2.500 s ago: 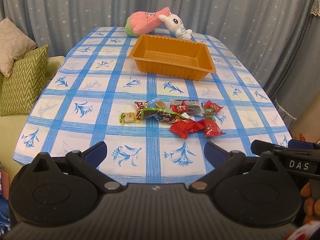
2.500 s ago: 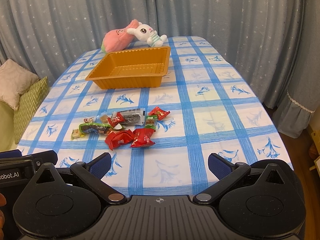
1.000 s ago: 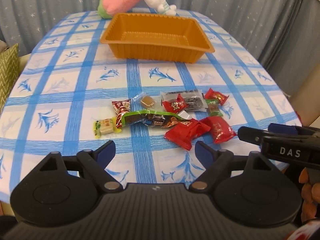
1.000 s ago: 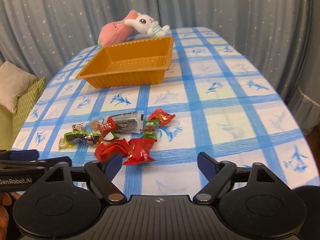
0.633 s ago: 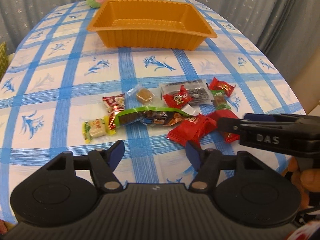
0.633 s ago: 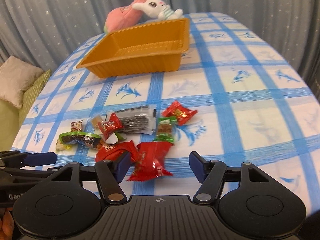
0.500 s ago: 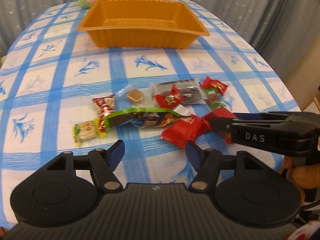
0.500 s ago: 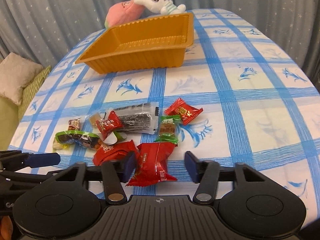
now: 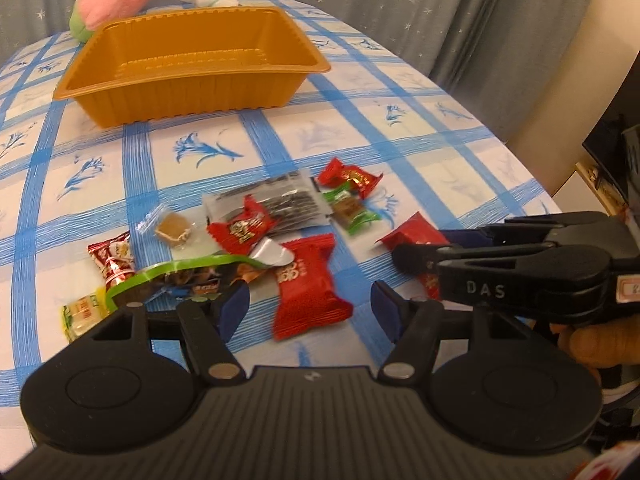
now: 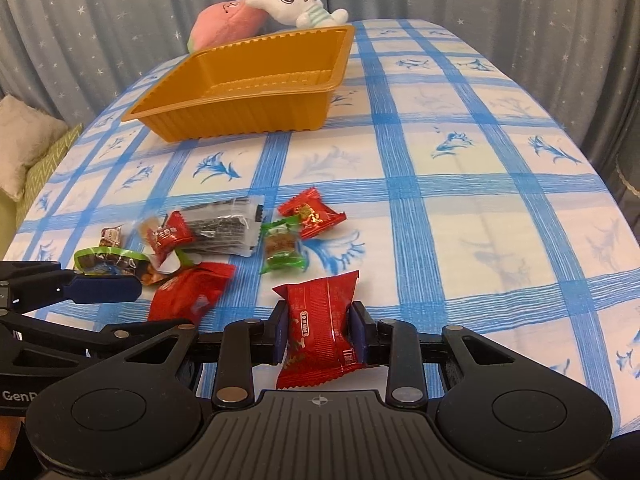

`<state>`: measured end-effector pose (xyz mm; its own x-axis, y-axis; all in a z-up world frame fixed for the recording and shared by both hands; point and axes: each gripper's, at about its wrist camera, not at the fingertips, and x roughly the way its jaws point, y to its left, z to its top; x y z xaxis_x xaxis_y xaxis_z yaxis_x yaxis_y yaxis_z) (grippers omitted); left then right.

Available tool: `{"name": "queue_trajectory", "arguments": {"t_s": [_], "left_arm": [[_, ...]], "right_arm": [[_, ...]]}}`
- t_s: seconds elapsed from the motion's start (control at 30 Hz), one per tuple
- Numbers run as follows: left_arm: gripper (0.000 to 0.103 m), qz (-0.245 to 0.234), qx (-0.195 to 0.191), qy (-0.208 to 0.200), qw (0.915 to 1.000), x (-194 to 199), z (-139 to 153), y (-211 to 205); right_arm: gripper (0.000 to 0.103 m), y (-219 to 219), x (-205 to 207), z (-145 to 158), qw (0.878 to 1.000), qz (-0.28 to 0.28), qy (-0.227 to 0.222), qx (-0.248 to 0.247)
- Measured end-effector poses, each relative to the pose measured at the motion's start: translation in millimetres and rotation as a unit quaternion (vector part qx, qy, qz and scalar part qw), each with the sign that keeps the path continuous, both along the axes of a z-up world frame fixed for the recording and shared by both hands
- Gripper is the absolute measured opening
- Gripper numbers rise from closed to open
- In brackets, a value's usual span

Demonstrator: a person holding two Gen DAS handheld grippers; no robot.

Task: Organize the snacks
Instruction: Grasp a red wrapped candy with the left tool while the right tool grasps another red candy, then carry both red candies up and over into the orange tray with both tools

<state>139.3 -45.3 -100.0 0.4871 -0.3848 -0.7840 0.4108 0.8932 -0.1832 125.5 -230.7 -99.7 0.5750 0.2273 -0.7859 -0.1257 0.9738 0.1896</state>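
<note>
Several wrapped snacks lie in a heap on the blue-checked tablecloth. My right gripper [image 10: 319,334] is shut on a red snack packet [image 10: 320,320] and holds it near the table's front; it also shows from the side in the left wrist view [image 9: 404,258]. My left gripper [image 9: 310,306] is open, its jaws either side of another red packet [image 9: 306,286] that lies on the cloth. An empty orange tray [image 9: 192,92] [image 10: 256,120] stands beyond the heap.
A green-edged long packet [image 9: 176,278], a clear dark packet [image 9: 288,204], small red candies [image 9: 352,178] and a green-wrapped sweet [image 10: 282,250] lie in the heap. A pink and white plush toy [image 10: 260,8] rests behind the tray. Cushions [image 10: 24,136] lie left.
Both grippers moved forward and down to the snack heap. The right gripper's jaws closed on a red packet. The left gripper came over the other red packet, still open.
</note>
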Motion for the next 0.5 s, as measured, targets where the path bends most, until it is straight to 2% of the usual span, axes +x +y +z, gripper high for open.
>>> {"name": "queue_trajectory", "arguments": {"t_s": [0.1, 0.27, 0.33, 0.5], "left_arm": [[0.061, 0.014, 0.002, 0.001, 0.9999, 2.9, -2.4, -3.2], [0.034, 0.036, 0.003, 0.004, 0.9993, 6.4, -7.2, -8.7], [0.029, 0.046, 0.012, -0.001, 0.9989, 6.0, -9.1, -10.5], [0.026, 0.058, 0.023, -0.008, 0.998, -1.0, -7.0, -11.6]], "right_arm": [[0.033, -1.4, -0.1, -0.1, 1.0, -0.003, -0.001, 0.002], [0.033, -1.6, -0.1, -0.4, 1.0, 0.0, -0.006, 0.001], [0.033, -1.8, -0.4, -0.5, 1.0, 0.0, -0.008, 0.001], [0.032, -3.0, -1.4, -0.4, 1.0, 0.0, -0.01, 0.004]]}}
